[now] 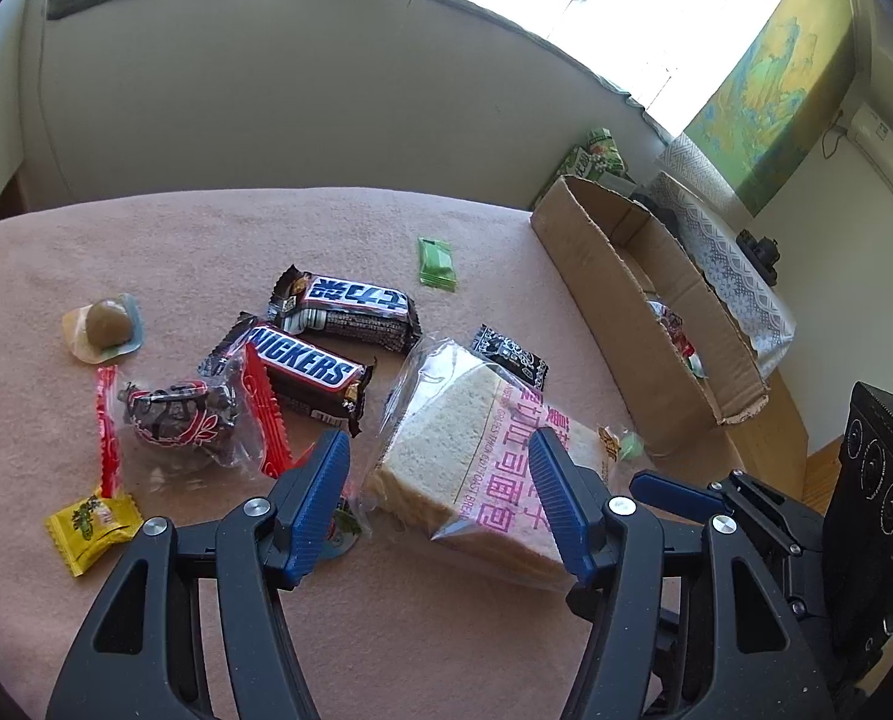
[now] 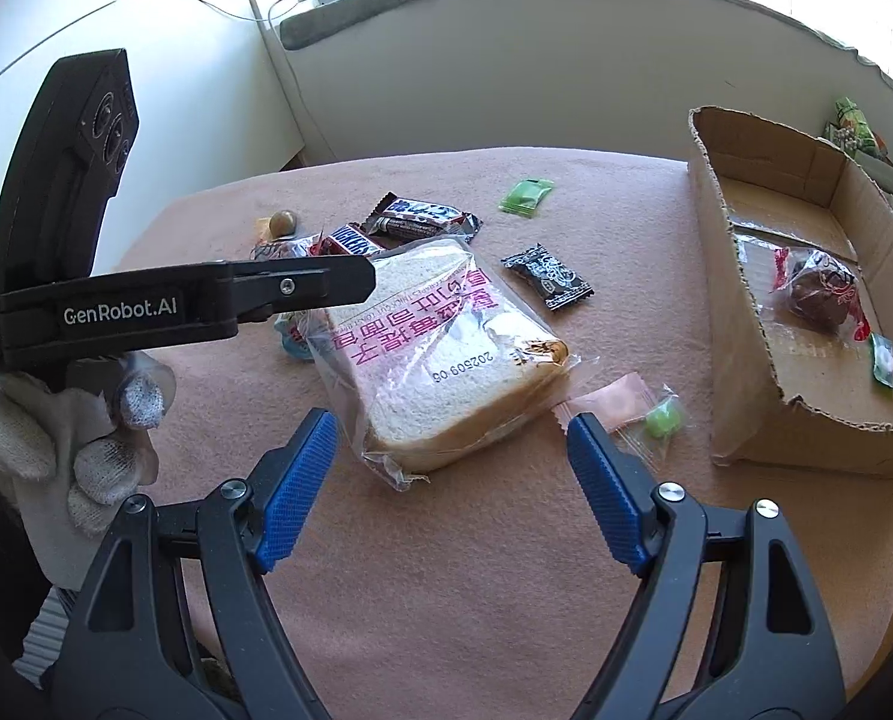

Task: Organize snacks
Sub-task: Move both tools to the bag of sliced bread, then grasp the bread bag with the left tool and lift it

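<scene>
A clear bag of sliced white bread point(image 1: 446, 420) point(image 2: 446, 354) with pink lettering lies on the pink table cloth. My left gripper point(image 1: 437, 438) hovers over it, jaws open, one blue pad on either side of the bag without pressing it. From the right wrist view this gripper's black finger point(image 2: 302, 288) reaches over the bread's far left corner. My right gripper point(image 2: 452, 420) stands open just short of the bread's near edge, nothing between its pads. A cardboard box point(image 1: 602, 276) point(image 2: 740, 312) at the right holds a red-wrapped dark snack point(image 2: 818, 288) and a green packet point(image 2: 883, 363).
Loose on the cloth: two Snickers bars point(image 1: 308, 366) point(image 1: 350, 306), a red-wrapped dark snack point(image 1: 176, 420), a yellow candy point(image 1: 92, 525), a brown jelly cup point(image 1: 107, 324), a green packet point(image 1: 436, 262), a black packet point(image 1: 509, 355), a pink-green candy point(image 2: 638, 414). A gloved hand point(image 2: 86, 438) holds the left gripper.
</scene>
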Available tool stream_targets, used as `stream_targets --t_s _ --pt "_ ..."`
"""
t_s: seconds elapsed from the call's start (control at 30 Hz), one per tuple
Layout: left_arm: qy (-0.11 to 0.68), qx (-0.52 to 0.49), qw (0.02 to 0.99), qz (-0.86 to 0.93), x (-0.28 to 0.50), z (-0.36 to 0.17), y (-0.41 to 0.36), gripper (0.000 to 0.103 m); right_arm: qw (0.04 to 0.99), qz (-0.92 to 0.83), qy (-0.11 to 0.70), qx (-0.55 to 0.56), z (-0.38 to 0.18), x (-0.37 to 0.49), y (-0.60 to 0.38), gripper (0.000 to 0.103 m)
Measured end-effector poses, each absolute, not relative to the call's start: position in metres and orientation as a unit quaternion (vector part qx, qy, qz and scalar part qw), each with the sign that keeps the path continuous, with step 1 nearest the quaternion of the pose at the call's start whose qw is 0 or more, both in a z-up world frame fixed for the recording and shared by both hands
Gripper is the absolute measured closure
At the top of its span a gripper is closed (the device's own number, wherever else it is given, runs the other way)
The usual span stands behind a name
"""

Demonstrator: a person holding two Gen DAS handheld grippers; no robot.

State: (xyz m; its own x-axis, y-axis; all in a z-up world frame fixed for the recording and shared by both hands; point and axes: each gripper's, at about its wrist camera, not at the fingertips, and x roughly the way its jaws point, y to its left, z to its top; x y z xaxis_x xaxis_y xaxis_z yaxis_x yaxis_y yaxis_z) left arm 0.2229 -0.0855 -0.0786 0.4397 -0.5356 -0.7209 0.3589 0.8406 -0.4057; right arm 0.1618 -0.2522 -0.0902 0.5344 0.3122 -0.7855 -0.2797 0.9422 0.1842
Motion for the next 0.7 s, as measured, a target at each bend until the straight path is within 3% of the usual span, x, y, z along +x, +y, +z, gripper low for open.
stream_targets --t_s 0.33,0.4,0.7 --pt "0.475 -0.083 0.833 -0.27 0.234 -0.088 -0.097 0.041 0.874 0.172 0.453 -0.008 -0.097 0.172 -0.234 0.022" --pt "0.477 -0.078 0.833 -0.27 0.234 -0.09 -0.098 0.041 0.875 0.168 0.454 -0.011 -0.098 0.174 -0.235 0.028" --pt "0.469 -0.064 0.838 -0.27 0.228 -0.086 -0.103 0.041 0.875 0.161 0.456 -0.017 -0.101 0.178 -0.235 0.035"
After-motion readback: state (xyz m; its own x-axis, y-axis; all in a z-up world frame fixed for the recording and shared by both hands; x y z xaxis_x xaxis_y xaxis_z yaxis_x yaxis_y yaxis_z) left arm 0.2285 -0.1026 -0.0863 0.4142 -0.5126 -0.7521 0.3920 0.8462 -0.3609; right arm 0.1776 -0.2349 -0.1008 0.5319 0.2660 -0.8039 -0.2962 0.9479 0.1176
